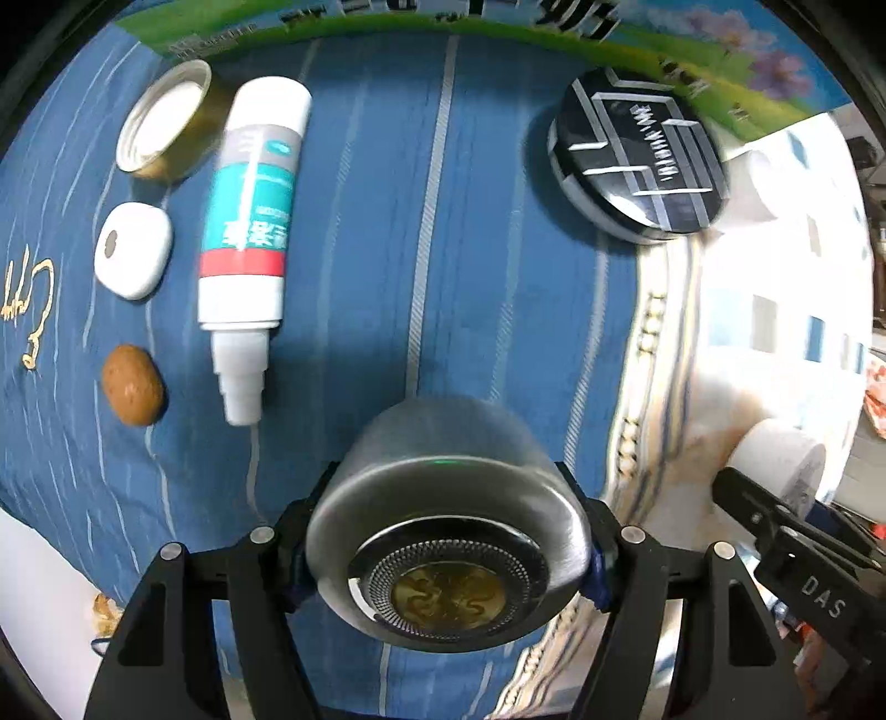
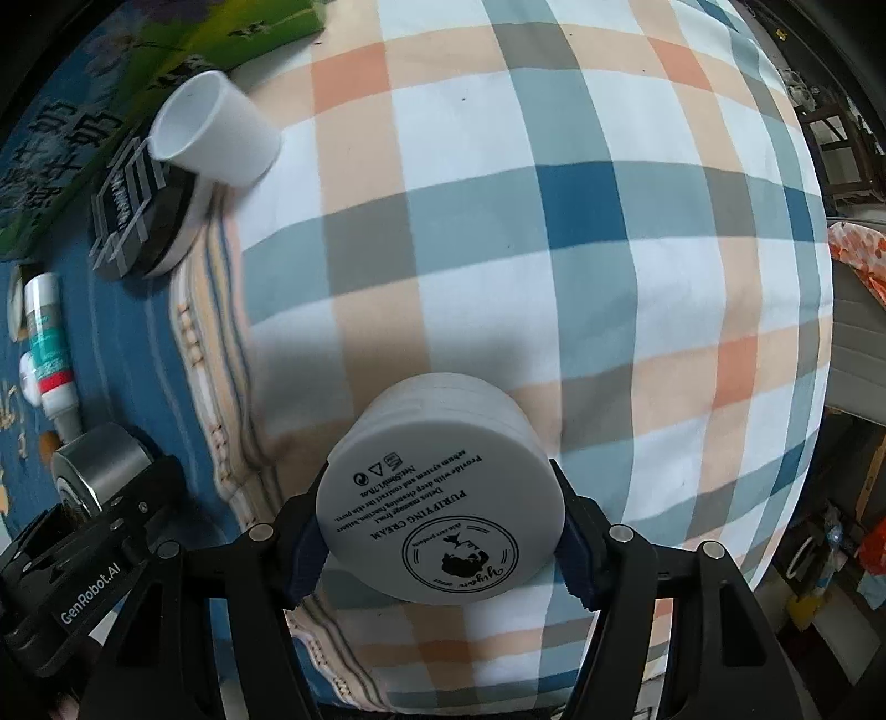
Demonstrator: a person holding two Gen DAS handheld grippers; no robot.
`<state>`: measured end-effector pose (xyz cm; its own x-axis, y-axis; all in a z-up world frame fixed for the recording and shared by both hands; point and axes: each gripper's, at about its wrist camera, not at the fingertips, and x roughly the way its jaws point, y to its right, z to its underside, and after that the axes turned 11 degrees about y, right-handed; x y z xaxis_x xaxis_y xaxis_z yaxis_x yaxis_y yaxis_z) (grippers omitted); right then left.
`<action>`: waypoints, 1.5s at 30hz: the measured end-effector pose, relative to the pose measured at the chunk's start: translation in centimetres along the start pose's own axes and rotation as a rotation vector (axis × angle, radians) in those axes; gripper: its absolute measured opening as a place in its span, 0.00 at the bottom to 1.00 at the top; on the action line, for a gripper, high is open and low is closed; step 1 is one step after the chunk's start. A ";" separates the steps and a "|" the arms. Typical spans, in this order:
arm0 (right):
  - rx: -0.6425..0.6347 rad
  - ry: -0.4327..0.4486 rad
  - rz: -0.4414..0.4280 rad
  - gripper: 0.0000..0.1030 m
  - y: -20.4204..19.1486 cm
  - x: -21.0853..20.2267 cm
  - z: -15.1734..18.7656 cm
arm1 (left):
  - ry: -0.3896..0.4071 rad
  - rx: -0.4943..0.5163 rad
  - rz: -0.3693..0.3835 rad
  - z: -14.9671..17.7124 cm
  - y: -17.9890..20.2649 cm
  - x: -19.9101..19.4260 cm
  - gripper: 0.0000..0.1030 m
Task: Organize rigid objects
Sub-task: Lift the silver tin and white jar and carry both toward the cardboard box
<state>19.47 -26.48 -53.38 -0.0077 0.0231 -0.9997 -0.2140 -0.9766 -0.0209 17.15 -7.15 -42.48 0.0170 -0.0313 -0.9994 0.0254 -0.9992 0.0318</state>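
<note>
My left gripper is shut on a silver metal cylinder with a mesh and gold face, held over the blue striped cloth. It also shows in the right wrist view. My right gripper is shut on a white cream jar with black print on its base, held over the plaid cloth. On the blue cloth lie a white and teal spray bottle, a white rounded case, a brown oval stone, a gold-rimmed lid and a round black tin.
A white cup lies on its side by the black tin at the plaid cloth's edge. A green printed box borders the far side. The right gripper's body shows at the left view's right edge.
</note>
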 end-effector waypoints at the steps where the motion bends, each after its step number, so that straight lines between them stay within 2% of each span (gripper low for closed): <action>1: 0.000 0.001 -0.009 0.68 -0.2 -0.3 0.2 | 0.009 0.005 0.009 0.0 -0.1 -0.8 0.67; 7: 0.005 0.053 -0.077 0.68 -1.0 -3.9 2.0 | 0.092 0.031 0.085 -0.6 -0.4 -7.5 0.67; 12: -0.009 0.128 -0.137 0.68 -2.6 -8.8 2.6 | 0.200 0.063 0.160 -3.0 -0.4 -15.3 0.67; 13: -0.012 0.145 -0.151 0.68 -2.7 -10.2 2.3 | 0.210 0.065 0.173 -3.1 0.0 -15.4 0.67; 14: -0.012 0.162 -0.168 0.68 -3.0 -13.0 0.5 | 0.214 0.076 0.195 -3.9 0.1 -16.6 0.67; 16: -0.023 0.199 -0.194 0.68 -3.5 -15.3 -0.2 | 0.227 0.083 0.226 -5.4 -0.2 -18.0 0.67; 20: -0.052 0.267 -0.222 0.68 -2.8 -20.6 -4.4 | 0.282 0.117 0.208 -9.9 0.4 -20.2 0.67; 24: -0.087 0.329 -0.221 0.68 -4.1 -23.5 -7.9 | 0.319 0.116 0.195 -14.2 0.0 -21.0 0.67; 29: -0.106 0.374 -0.196 0.68 -6.4 -25.0 -13.5 | 0.340 0.131 0.164 -20.2 0.4 -20.1 0.67; 33: -0.110 0.379 -0.175 0.68 -8.3 -24.2 -18.7 | 0.311 0.134 0.165 -24.3 0.4 -17.8 0.67; 37: -0.110 0.368 -0.158 0.68 -9.9 -21.9 -23.0 | 0.257 0.123 0.159 -28.5 0.1 -14.3 0.67; 41: -0.129 0.333 -0.141 0.68 -11.6 -18.5 -27.1 | 0.159 0.090 0.172 -32.2 -0.5 -9.6 0.67; 45: -0.161 0.290 -0.106 0.68 -13.3 -15.1 -30.5 | 0.077 0.082 0.180 -34.5 -0.7 -5.9 0.67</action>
<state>52.18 -20.38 -38.39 0.2892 0.0868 -0.9533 -0.0416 -0.9938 -0.1031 51.54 -5.39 -35.99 0.0901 -0.2103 -0.9735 -0.0666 -0.9765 0.2048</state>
